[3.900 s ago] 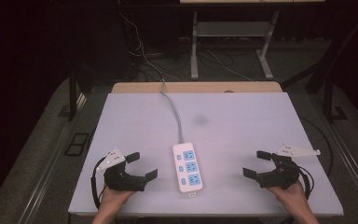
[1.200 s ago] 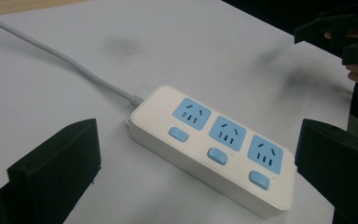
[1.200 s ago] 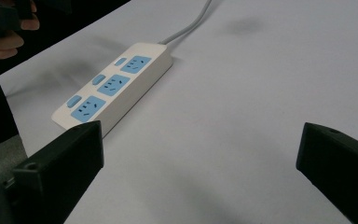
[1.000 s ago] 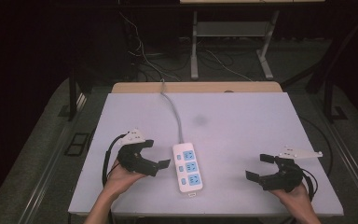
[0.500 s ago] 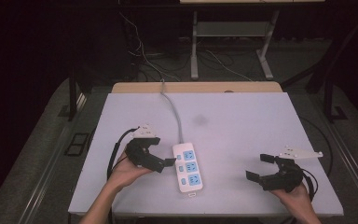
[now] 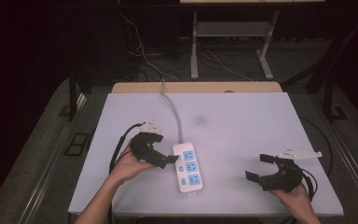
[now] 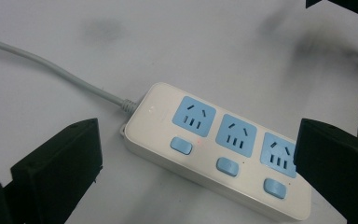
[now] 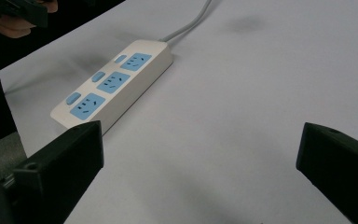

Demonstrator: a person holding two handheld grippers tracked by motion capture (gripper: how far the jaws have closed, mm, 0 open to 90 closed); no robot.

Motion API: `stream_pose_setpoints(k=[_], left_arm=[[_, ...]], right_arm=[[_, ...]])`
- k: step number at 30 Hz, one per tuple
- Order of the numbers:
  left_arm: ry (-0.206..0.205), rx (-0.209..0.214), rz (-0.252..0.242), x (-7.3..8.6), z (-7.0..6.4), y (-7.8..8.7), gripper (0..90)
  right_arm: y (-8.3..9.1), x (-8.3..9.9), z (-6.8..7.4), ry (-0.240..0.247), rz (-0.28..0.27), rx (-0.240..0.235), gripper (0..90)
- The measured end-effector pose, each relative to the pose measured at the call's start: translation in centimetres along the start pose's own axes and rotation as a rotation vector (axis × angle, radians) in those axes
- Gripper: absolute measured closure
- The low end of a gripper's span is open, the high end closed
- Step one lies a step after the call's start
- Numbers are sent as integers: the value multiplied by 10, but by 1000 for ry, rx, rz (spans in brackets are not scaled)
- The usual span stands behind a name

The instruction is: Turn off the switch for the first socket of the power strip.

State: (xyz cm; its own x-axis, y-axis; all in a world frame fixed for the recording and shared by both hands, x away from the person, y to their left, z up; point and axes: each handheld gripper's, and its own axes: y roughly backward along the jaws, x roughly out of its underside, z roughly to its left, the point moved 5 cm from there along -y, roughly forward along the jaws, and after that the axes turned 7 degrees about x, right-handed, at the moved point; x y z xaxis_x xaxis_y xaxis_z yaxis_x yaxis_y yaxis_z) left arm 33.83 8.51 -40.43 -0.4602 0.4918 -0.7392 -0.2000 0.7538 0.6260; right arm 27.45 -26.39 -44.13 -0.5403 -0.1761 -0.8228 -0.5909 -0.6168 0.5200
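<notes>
The left tool (image 6: 161, 156), jaws wide, sits just left of the power strip (image 6: 189, 167) (long way near-to-far), the wide-open right tool (image 6: 265, 170) well apart.

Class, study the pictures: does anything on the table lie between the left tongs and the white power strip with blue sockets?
Nothing visible does. The left tongs stand open right beside the white plastic power strip with blue sockets, with only bare table between.

From above we look forward and down on the whole table (image 6: 242, 116). Each gripper view sits low and close over the tabletop — both share the power strip (image 7: 214, 144), from opposite sides.
</notes>
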Motion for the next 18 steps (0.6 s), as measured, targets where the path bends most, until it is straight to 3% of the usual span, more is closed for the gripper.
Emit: stream_pose_setpoints(k=[18], left_arm=[[-12,10,93,-9,16,-16,61]], right_arm=[[-4,1,2,12,17,-7,5]])
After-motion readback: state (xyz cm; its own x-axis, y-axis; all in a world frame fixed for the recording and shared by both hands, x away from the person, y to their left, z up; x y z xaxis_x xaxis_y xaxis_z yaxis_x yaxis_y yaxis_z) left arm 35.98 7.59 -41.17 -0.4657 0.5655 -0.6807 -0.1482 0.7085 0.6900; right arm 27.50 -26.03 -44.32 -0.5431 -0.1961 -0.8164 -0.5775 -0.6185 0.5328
